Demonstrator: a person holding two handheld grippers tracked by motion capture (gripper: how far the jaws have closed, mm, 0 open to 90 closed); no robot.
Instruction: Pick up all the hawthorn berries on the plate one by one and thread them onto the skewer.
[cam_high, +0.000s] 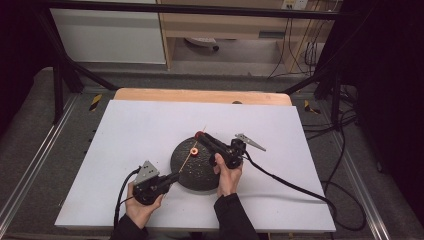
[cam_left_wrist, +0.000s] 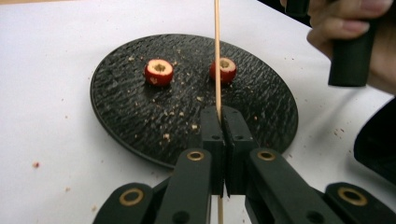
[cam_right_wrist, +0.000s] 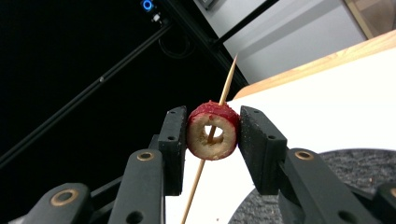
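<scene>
A thin wooden skewer (cam_left_wrist: 217, 56) stands pinched in my shut left gripper (cam_left_wrist: 219, 119), just above the near rim of a round black plate (cam_left_wrist: 135, 116). Two cored red fruits (cam_left_wrist: 159, 71) (cam_left_wrist: 225, 70) lie on that plate. My right gripper (cam_right_wrist: 212, 126) is shut on a third cored red fruit (cam_right_wrist: 201, 142); the skewer (cam_right_wrist: 228, 81) passes through its hole and its pointed tip sticks out beyond. In the high view the left gripper (cam_high: 175, 176) is at the plate's (cam_high: 200, 177) left front, and the right gripper (cam_high: 201, 135) holds its fruit at the plate's far edge.
The plate sits mid-table on a white sheet (cam_high: 140, 130), with a wooden table edge (cam_high: 200, 95) behind it. Crumbs lie scattered on the plate and sheet. The right gripper's cable (cam_high: 295, 187) trails right across the sheet. Black frame posts (cam_high: 57, 75) flank the table.
</scene>
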